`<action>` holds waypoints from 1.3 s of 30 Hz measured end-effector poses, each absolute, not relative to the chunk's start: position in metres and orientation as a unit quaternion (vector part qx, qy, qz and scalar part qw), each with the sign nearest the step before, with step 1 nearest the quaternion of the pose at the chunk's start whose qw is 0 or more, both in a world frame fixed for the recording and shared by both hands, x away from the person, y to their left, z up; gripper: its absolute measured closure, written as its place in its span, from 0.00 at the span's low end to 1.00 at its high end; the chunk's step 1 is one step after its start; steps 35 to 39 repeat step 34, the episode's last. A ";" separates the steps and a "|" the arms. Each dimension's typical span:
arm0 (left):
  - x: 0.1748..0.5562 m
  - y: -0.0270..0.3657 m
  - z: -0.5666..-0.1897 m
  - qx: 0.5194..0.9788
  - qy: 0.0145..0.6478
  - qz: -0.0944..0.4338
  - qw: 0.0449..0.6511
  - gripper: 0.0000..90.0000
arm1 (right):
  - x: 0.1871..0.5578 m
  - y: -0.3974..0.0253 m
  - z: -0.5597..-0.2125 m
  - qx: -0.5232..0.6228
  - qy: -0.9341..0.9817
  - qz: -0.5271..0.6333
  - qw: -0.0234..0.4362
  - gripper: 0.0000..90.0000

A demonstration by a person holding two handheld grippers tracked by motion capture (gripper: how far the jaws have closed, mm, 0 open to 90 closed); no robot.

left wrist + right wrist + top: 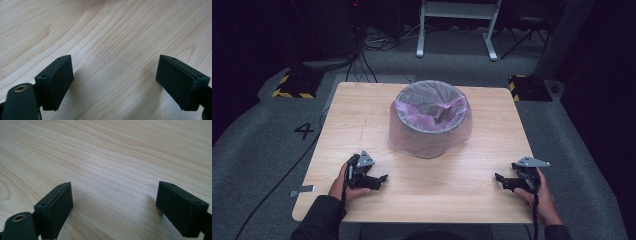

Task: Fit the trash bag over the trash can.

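Two grippers rest on table (362,110), near edge. Left gripper (382,179) at near left, jaws spread wide, nothing between them, bare wood under them; same in left gripper view (115,82). Right gripper (498,178) at near right, jaws likewise released and empty; same in right gripper view (115,202). Bin (430,120) stands upright at table centre, toward far side, well apart from both. Pink bag (402,131) lines bin, folded over rim and draped down outside wall.

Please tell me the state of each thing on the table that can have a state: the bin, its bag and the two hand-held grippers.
Bin: upright, at table centre.
Pink bag: lining the bin, folded over its rim, mouth open.
Left hand-held gripper: open, holding nothing, low over the table.
Right hand-held gripper: open, holding nothing.
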State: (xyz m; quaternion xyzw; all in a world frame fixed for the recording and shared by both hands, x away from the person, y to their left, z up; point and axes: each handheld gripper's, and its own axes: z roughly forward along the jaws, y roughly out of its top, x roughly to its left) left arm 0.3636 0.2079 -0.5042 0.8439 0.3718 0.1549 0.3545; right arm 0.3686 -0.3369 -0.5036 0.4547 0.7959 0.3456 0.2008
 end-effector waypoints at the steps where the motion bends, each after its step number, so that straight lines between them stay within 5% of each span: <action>1: 0.364 0.208 -0.504 0.844 0.372 0.155 0.354 0.16 | 0.369 -0.337 -0.504 0.455 0.796 0.345 0.201 0.15; 39: 0.364 0.207 -0.504 0.844 0.375 0.152 0.354 0.16 | 0.370 -0.336 -0.504 0.457 0.795 0.345 0.201 0.14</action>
